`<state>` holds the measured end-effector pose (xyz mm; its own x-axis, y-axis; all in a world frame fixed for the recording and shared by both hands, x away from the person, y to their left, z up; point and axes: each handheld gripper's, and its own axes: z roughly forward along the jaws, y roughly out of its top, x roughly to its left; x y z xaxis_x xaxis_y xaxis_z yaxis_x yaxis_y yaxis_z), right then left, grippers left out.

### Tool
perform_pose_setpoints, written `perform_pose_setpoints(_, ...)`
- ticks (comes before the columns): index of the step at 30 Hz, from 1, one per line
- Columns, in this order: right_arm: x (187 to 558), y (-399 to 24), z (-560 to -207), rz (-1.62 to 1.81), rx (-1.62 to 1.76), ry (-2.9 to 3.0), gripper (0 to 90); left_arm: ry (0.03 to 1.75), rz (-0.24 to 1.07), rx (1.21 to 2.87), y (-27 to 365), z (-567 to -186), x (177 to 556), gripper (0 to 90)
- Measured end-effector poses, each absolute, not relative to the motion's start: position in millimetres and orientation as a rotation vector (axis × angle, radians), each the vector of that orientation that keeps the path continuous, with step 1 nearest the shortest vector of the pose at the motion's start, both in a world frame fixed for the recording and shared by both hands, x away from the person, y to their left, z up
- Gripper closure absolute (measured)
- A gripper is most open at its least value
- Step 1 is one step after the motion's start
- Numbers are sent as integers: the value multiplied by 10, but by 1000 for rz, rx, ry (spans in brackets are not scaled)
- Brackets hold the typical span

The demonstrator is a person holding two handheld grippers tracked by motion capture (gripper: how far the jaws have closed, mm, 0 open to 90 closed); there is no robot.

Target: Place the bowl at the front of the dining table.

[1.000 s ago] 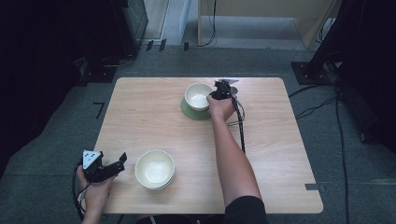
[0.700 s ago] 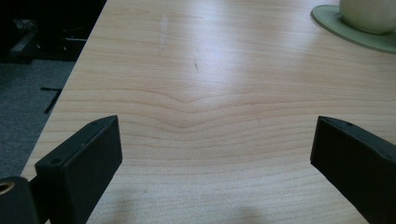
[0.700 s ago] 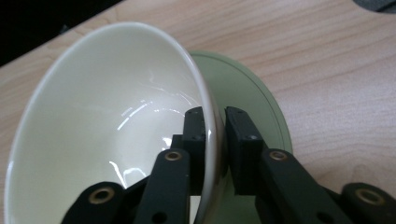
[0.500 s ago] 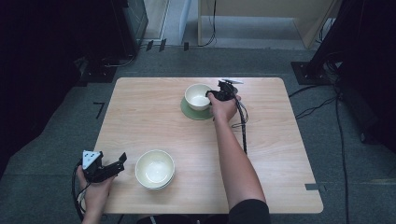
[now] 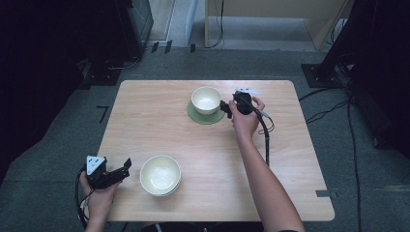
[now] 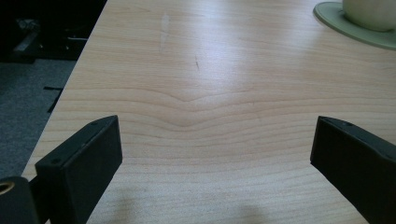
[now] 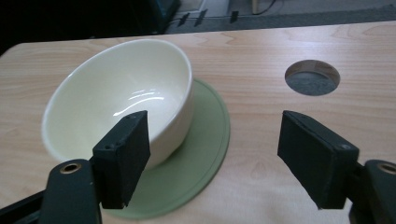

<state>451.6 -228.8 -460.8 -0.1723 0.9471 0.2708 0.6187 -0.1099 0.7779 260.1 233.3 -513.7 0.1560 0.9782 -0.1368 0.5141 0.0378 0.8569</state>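
A cream bowl [image 5: 206,99] [image 7: 116,93] stands on a round green saucer [image 5: 205,117] [image 7: 205,135] at the far middle of the wooden table. Just right of it my right gripper [image 5: 225,109] [image 7: 215,149] is open, its left finger [image 7: 123,154] in front of the bowl's near wall and its right finger out over bare wood. A second, wider cream bowl [image 5: 160,175] sits near the front edge. Left of that one, at the front left corner, my left gripper [image 5: 124,169] [image 6: 212,158] is open over bare table, nothing between its jaws.
The table [image 5: 290,193] has a round cable hole [image 7: 312,77] beyond the right gripper. The right gripper's cable [image 5: 266,140] trails along the forearm. The saucer's edge [image 6: 355,30] and its bowl [image 6: 373,9] lie far ahead in the left gripper view. Dark floor surrounds the table.
My right hand and its gripper have drawn back slightly to the right and toward the near side, away from the bowl on the saucer. The left gripper and both bowls have stayed put.
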Motion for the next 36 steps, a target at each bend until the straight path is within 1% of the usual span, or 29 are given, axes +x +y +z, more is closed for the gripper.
perform_pose_setpoints(5,4252,-2445,-4587,1236,1707,1750,188,1474,701,1598,2331,-5136,2601,20)
perform_pose_setpoints(11,4011,-2639,-4563,1192,1667,1691,157,1475,703,1599,2328,-5137,2602,21)
perform_pose_setpoints(20,3695,-2884,-4623,1169,1671,1647,155,1477,710,1605,2318,-5137,2604,20)
perform_pose_setpoints(36,3267,-3233,-4777,1129,1691,1614,157,1478,715,1607,2313,-5136,2604,21)
